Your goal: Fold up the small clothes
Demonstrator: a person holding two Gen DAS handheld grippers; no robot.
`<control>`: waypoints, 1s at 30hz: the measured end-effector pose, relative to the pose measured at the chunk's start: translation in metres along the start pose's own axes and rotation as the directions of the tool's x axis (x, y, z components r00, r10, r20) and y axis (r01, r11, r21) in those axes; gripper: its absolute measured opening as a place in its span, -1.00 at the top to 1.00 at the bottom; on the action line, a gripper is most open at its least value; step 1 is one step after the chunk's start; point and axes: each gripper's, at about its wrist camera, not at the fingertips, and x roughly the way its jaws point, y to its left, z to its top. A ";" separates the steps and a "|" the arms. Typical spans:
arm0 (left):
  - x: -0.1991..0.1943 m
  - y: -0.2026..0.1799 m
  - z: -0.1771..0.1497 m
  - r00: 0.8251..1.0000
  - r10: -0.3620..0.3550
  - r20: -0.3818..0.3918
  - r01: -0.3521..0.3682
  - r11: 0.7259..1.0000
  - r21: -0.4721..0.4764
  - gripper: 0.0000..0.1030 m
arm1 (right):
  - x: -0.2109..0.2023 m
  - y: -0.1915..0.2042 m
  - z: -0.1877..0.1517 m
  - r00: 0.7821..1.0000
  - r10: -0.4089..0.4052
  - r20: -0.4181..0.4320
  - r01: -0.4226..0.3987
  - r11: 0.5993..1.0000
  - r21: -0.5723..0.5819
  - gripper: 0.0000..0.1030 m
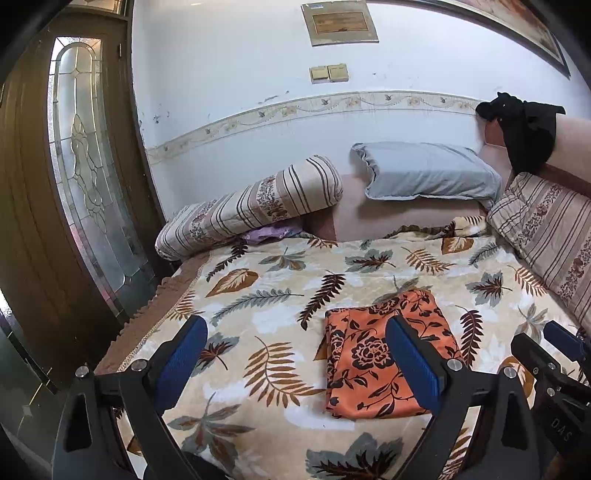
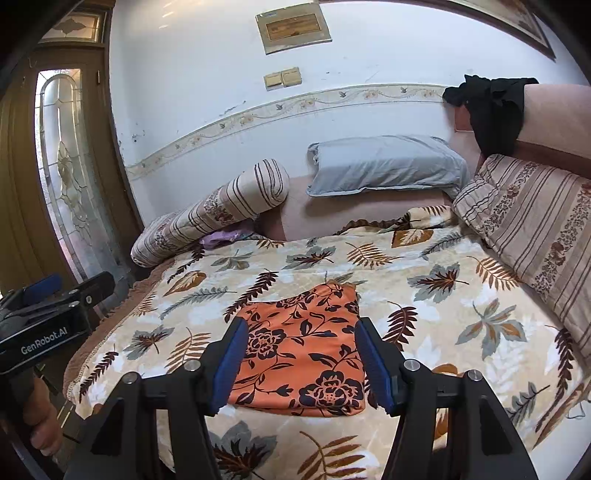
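One garment: orange floral cloth [image 2: 303, 347], folded flat on the leaf-print blanket [image 2: 424, 306].
Two grippers: left gripper [image 1: 295, 363] and right gripper [image 2: 301, 360] held spread, nothing gripped.
Pillows: three counted.

1. Both views are evenly lit by soft daylight; the door glass [image 1: 86, 177] left of the wall [image 1: 229, 74] glows brightest and is nearly washed out.
2. That wall looks bluish-white, with a faint streak of glare along the frame [image 1: 340, 24] high on it.
3. Shadows are weak: a soft dark band lies under the pillow [image 1: 428, 171] below the wall, and under the bolster [image 1: 251, 203].
4. Fisheye distortion bows the wall border [image 2: 280, 107] into an arc, and black vignette fills the corners.
5. The bedspread [image 2: 424, 266] is sharp; the near gripper parts at the bottom edge look slightly soft.
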 end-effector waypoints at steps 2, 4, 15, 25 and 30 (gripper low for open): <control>0.004 -0.002 -0.001 1.000 -0.008 -0.011 0.008 1.000 0.006 -0.89 | 0.001 0.001 0.000 1.000 0.000 -0.001 0.000 1.000 -0.002 -0.24; 0.006 -0.003 -0.002 1.000 -0.017 -0.019 0.017 1.000 0.006 -0.89 | 0.003 0.001 0.000 1.000 0.001 -0.003 -0.001 1.000 0.003 -0.24; 0.021 -0.010 -0.007 0.998 -0.037 -0.049 0.038 0.999 0.016 -0.89 | 0.014 -0.005 -0.004 1.000 -0.003 -0.013 0.004 0.999 0.035 -0.24; 0.023 -0.011 -0.008 0.998 -0.043 -0.045 0.044 0.999 0.024 -0.89 | 0.016 -0.005 -0.005 1.000 -0.012 -0.007 0.012 0.999 0.035 -0.24; 0.023 -0.009 -0.007 0.998 -0.042 -0.045 0.043 0.999 0.012 -0.89 | 0.016 -0.005 -0.005 1.000 -0.017 -0.001 0.017 0.999 0.032 -0.24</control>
